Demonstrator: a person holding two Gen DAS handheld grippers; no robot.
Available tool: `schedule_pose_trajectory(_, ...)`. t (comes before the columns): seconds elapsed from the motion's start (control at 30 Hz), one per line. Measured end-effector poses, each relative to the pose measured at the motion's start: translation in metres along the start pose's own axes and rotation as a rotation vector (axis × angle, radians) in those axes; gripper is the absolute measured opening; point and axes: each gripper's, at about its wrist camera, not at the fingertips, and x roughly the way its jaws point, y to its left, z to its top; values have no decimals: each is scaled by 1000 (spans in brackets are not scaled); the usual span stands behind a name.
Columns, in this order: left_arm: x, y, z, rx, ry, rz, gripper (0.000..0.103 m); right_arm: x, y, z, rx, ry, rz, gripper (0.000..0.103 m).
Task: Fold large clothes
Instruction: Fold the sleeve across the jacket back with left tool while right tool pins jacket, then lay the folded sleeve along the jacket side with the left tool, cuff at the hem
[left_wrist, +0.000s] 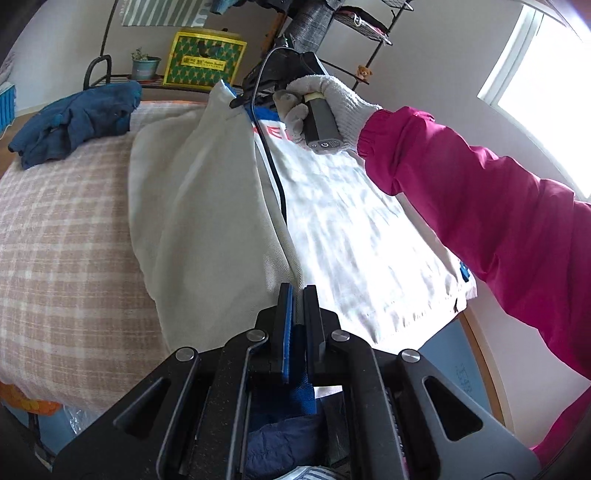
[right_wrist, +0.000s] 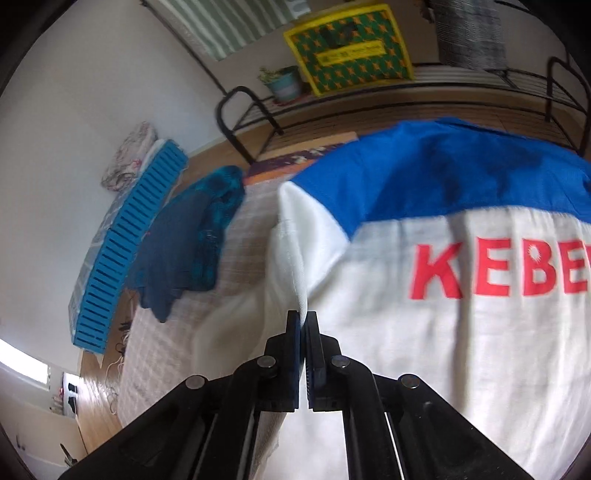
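White jacket (right_wrist: 424, 350) seemingly between right gripper (right_wrist: 303, 321)

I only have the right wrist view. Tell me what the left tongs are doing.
Observer: The left tongs are shut on a folded edge of the white garment.
Operator: Report the lower hem.
Observer: The hem lies flat, with a small blue tab at its corner.
Operator: Say who holds the right tongs.
Observer: A gloved hand in a pink sleeve grips their handle.
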Motion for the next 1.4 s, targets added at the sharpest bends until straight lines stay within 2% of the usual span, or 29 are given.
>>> schedule_pose_trajectory(0.1, 19, -9, -5, 21, 66, -13, 3, 14, -35, -18, 64, 60, -92, 1)
schedule_pose_trajectory(0.2, 22, -22, -16, 64, 112, -11, 4, 3, -47, -30, 68, 58, -156, 9)
schedule_pose_trajectory(0.23, 19, -24, -18, 71, 115, -8, 4, -6, -50, -32, 73, 48, -151, 15)
schedule_pose_trajectory(0.37, 2, -26, -19, 60, 106, -24, 4, -64, -54, -41, 68, -34, -62, 27)
schedule_pose_trajectory(0.5, -31, -22, -16, 33, 51, -24, 16, -134, -37, -67, 25, -91, 34, 30)
schedule_pose_trajectory(0.7, -84, 16, -8, -37, -47, 50, 17, -240, -2, -140, -62, -172, 153, 36)
schedule_pose_trajectory(0.83, -88, 61, -7, -197, -38, 6, 17, -272, 7, -209, -108, -177, 162, 39)
schedule_pose_trajectory(0.93, -72, 83, -15, -284, -4, -10, 18, -264, 1, -260, -95, -120, 175, 42)
schedule_pose_trajectory(1.0, -58, 89, -24, -307, 32, -11, 21, -243, -5, -293, -64, -58, 196, 43)
schedule_pose_trajectory(1.03, -51, 91, -29, -319, 52, -15, 23, -230, -8, -306, -48, -31, 204, 43)
schedule_pose_trajectory(1.1, -36, 95, -40, -353, 98, -30, 35, -204, -13, -330, -10, 21, 237, 43)
schedule_pose_trajectory(1.17, -22, 100, -50, -407, 136, -41, 40, -177, -13, -348, 34, 74, 263, 45)
schedule_pose_trajectory(1.4, 3, 99, -73, -458, 181, -66, 40, -116, 17, -374, 0, 200, 289, 50)
